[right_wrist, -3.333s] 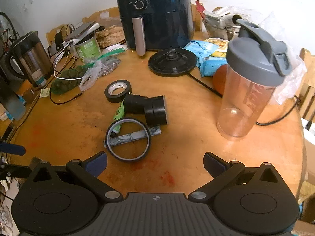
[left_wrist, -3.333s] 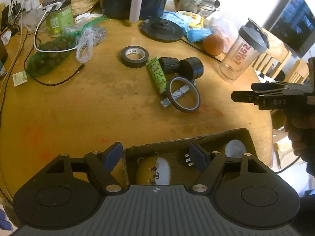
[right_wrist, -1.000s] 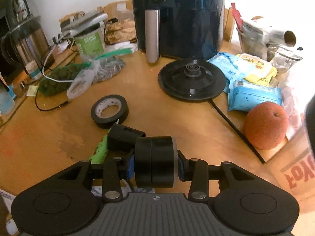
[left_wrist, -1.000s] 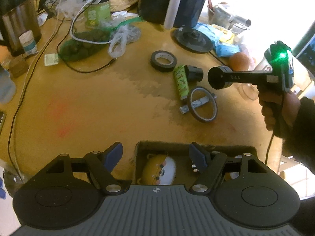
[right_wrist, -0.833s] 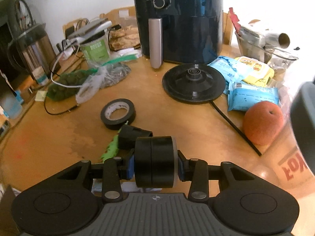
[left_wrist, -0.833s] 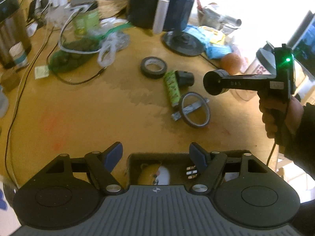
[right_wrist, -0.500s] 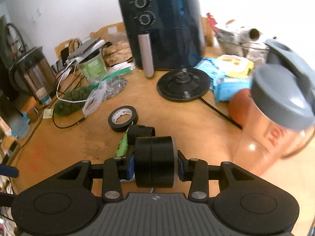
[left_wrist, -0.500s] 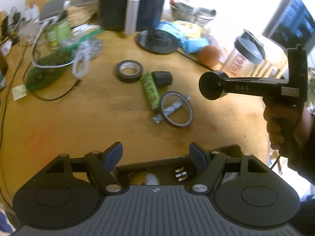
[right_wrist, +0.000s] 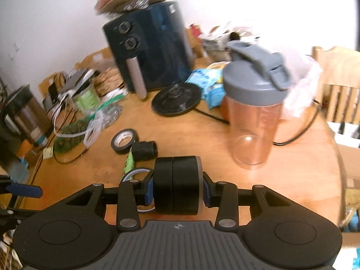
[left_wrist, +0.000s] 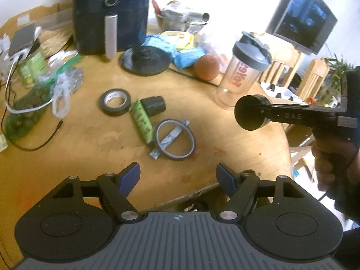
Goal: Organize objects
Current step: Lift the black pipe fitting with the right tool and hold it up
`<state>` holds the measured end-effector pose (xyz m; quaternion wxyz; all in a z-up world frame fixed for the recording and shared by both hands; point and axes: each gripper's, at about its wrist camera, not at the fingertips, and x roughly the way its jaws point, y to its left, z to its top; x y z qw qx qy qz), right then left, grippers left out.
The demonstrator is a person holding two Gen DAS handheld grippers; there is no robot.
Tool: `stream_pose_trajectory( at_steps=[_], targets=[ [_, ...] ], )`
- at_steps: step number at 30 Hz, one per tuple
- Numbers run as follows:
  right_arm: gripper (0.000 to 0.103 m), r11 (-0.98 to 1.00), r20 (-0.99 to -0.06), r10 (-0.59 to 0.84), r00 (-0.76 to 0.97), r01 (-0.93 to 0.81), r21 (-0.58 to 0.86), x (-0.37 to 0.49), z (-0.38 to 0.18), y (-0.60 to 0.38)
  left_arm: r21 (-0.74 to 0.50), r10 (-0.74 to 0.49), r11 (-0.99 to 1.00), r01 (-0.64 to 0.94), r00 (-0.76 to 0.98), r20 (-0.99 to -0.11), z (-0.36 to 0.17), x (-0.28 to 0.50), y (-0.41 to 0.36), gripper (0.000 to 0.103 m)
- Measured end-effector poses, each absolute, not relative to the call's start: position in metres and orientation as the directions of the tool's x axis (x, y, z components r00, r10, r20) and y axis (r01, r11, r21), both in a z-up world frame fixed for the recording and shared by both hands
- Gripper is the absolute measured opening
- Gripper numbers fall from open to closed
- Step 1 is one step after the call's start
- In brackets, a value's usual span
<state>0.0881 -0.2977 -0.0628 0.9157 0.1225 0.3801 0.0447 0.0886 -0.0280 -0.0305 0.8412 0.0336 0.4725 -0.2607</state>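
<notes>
My right gripper [right_wrist: 177,193] is shut on a thick black disc [right_wrist: 177,184], with a blue pad against each flat face. In the left wrist view the same disc [left_wrist: 248,112] hangs above the table's right edge in the right gripper [left_wrist: 264,115], which a hand holds. My left gripper [left_wrist: 177,175] stands open above the near table edge with nothing between its fingers. On the table lie a black tape roll [left_wrist: 115,101], a green tube [left_wrist: 141,121], a small black cylinder [left_wrist: 154,105] and a thin tape ring [left_wrist: 175,141] over a silver sachet.
A cardboard box's rim [left_wrist: 191,194] shows just under the left gripper. A clear shaker bottle [left_wrist: 243,76] with a grey lid stands near the held disc, beside an orange fruit [left_wrist: 206,67]. An air fryer [left_wrist: 110,13], a kettle base [left_wrist: 145,60], bags and cables crowd the back.
The right gripper has lifted the black disc off the table and carried it right, past the shaker bottle. The left view has tilted up, so the box has mostly slipped below it.
</notes>
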Motion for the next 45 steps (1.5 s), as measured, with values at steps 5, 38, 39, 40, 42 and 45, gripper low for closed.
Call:
stream_pose_trajectory(
  at_steps=[5, 38, 39, 40, 42, 45],
  targets=[
    [0.043, 0.965, -0.667, 0.133, 0.733, 0.057, 0.255, 0.072, -0.048, -0.308, -0.183, -0.426, 0.848, 0.498, 0.433, -0.795, -0.025, 0.089, -0.031, 0.074],
    [0.043, 0.934, -0.672, 0.125, 0.730, 0.142, 0.328, 0.061, -0.044, -0.309, -0.115, -0.328, 0.909, 0.400, 0.518, -0.790, -0.037, 0.137, -0.005, 0.075],
    [0.043, 0.935, -0.674, 0.126, 0.728, 0.139, 0.325, 0.064, -0.045, -0.309, -0.112, -0.321, 0.914, 0.390, 0.524, -0.789, -0.038, 0.140, -0.004, 0.075],
    [0.043, 0.937, -0.677, 0.128, 0.725, 0.136, 0.323, 0.066, -0.045, -0.309, -0.108, -0.312, 0.918, 0.381, 0.530, -0.789, -0.039, 0.144, -0.003, 0.076],
    [0.043, 0.941, -0.687, 0.124, 0.716, 0.136, 0.311, 0.071, -0.047, -0.309, -0.103, -0.300, 0.925, 0.366, 0.537, -0.789, -0.042, 0.150, -0.002, 0.078],
    [0.043, 0.944, -0.704, 0.121, 0.700, 0.139, 0.300, 0.076, -0.052, -0.311, -0.098, -0.285, 0.933, 0.346, 0.543, -0.790, -0.049, 0.160, 0.000, 0.082]
  ],
)
